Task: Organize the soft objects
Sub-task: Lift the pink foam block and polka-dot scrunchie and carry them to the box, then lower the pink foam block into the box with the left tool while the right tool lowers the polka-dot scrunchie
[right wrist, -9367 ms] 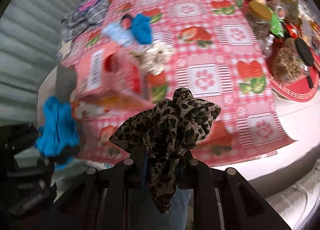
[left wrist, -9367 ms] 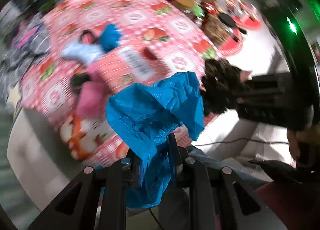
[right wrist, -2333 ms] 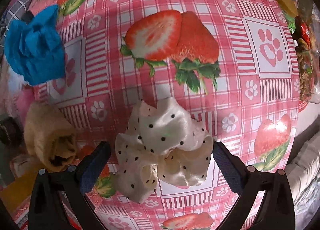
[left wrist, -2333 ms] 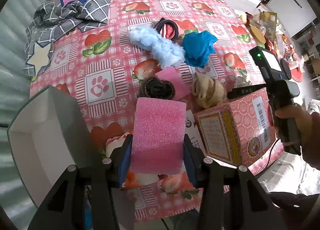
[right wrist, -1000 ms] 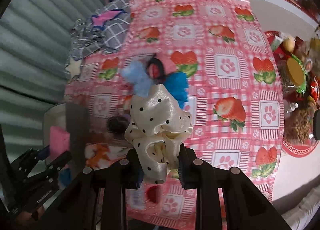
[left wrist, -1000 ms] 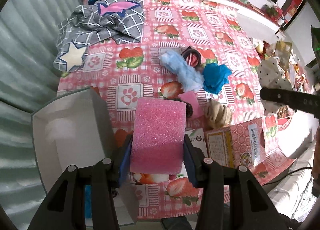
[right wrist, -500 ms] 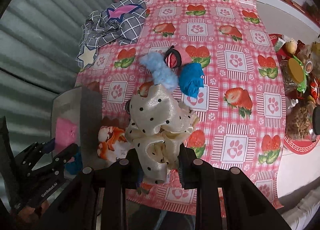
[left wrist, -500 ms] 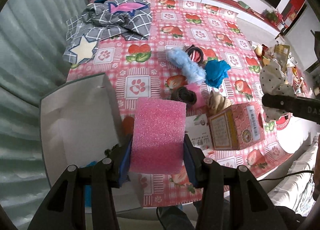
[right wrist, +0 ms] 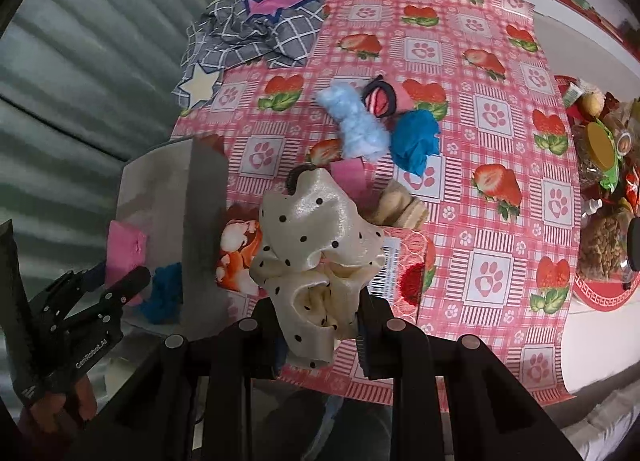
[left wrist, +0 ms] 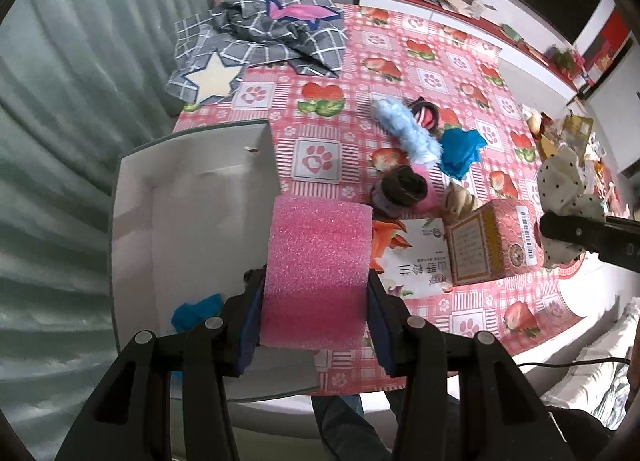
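My left gripper (left wrist: 316, 313) is shut on a pink sponge block (left wrist: 318, 273) and holds it over the right edge of the open white box (left wrist: 192, 229). A blue cloth (left wrist: 196, 311) lies inside the box. My right gripper (right wrist: 320, 321) is shut on a cream polka-dot scrunchie (right wrist: 316, 237), raised above the table's front edge. On the strawberry tablecloth (right wrist: 488, 117) lie a light blue fluffy piece (right wrist: 356, 125), a blue cloth (right wrist: 414, 137), a red and black scrunchie (right wrist: 378, 99), a dark scrunchie (left wrist: 402, 189) and a beige roll (right wrist: 398, 205).
A pink printed carton (left wrist: 490, 241) and a white leaflet (left wrist: 416, 265) lie near the front edge. A grey checked cloth (left wrist: 272, 37) is heaped at the far left. Food jars and packets (right wrist: 604, 165) crowd the right side. A corrugated wall (left wrist: 60, 101) runs along the left.
Both grippers have risen and pulled back, so more of the table shows. The sponge now hangs over the box's right edge. Both grips are unchanged.
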A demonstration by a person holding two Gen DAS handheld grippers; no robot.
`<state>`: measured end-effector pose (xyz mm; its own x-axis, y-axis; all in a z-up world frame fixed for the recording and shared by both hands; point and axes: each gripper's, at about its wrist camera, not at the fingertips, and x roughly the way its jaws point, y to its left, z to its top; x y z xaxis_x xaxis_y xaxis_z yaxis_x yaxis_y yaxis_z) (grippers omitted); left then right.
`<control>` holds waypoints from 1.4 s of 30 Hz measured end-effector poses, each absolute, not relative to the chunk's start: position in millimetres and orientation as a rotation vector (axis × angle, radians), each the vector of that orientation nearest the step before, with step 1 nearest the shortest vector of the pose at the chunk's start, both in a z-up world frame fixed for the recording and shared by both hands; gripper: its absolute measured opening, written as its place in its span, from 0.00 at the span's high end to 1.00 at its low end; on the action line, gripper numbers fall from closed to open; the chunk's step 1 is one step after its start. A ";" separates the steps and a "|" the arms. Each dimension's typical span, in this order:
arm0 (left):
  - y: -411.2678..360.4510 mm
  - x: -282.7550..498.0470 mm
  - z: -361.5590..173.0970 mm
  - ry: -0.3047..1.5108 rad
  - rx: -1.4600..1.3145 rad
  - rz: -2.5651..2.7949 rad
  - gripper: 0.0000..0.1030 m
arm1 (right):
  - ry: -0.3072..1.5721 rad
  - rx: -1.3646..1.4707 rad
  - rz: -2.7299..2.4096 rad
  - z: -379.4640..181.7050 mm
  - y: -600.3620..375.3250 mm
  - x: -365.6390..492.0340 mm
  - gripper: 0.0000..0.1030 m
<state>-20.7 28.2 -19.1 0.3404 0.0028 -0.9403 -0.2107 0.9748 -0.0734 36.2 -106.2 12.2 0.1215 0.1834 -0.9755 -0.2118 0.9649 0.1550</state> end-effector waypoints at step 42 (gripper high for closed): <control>127.5 -74.0 -42.6 1.212 -0.389 0.348 0.51 | 1.475 -0.289 0.557 -10.6 52.5 27.6 0.73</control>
